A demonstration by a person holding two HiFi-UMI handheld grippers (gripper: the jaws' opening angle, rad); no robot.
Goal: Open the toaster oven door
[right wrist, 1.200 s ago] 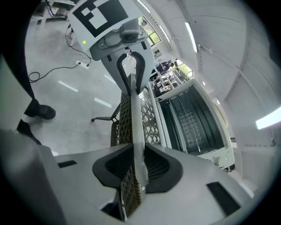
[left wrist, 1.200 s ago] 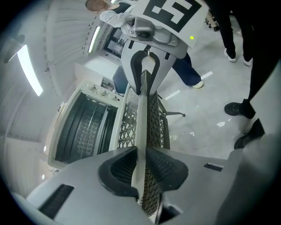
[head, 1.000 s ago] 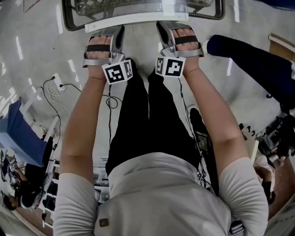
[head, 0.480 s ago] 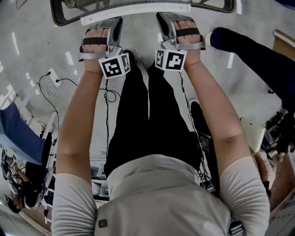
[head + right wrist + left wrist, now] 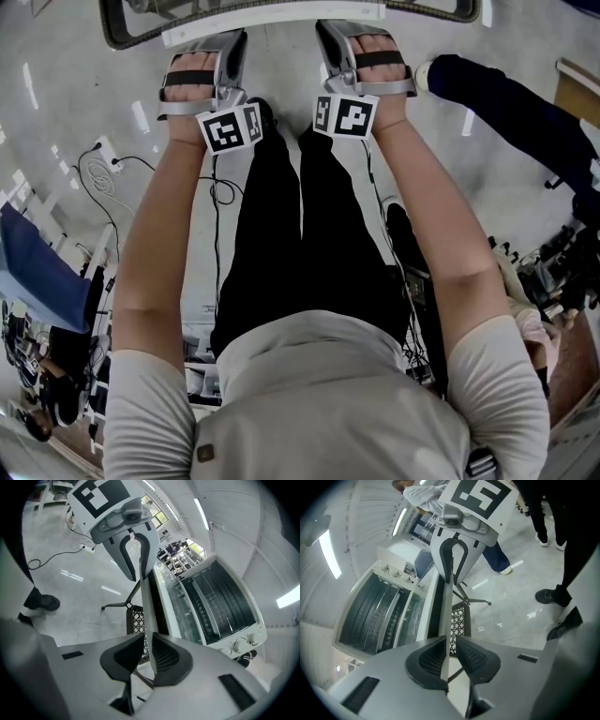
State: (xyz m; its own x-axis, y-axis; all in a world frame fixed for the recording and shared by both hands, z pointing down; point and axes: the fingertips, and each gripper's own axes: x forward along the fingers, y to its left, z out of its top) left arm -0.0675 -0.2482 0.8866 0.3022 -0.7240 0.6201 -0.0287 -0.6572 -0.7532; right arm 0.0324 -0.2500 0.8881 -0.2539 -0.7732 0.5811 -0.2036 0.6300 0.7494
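- Grey polished floor, streaked with reflections of the ceiling lights, spreads all round the scene inside a white-walled room.
- The toaster oven door stands away from the oven's front. Its glass pane is seen at a slant between the dark, ribbed oven cavity and the long white handle on the door's free edge. In the head view the door lies at the very top, straight ahead of the person.
- The left gripper has the left half of the handle between its jaws. The bar lies against one pad and a thin slit shows between it and the other, so the jaws stand slightly apart around it rather than pinching it.
- The right gripper takes the same handle on its right half. Its jaws have just been closing, and at the tips the pads sit against both sides of the bar.
- Each gripper view shows the other gripper further along the bar, with its marker cube on top.
- The left hand and the right hand are strapped into the grippers, side by side and pointing forward and down.
- Round knobs sit on the oven's panel beside the cavity.
- Beneath the handle, a black mesh basket and thin metal legs show against the floor.
- Further out, a white cable lies coiled on the floor to the person's left.
- Another person's dark blue trouser leg crosses the floor on the right.
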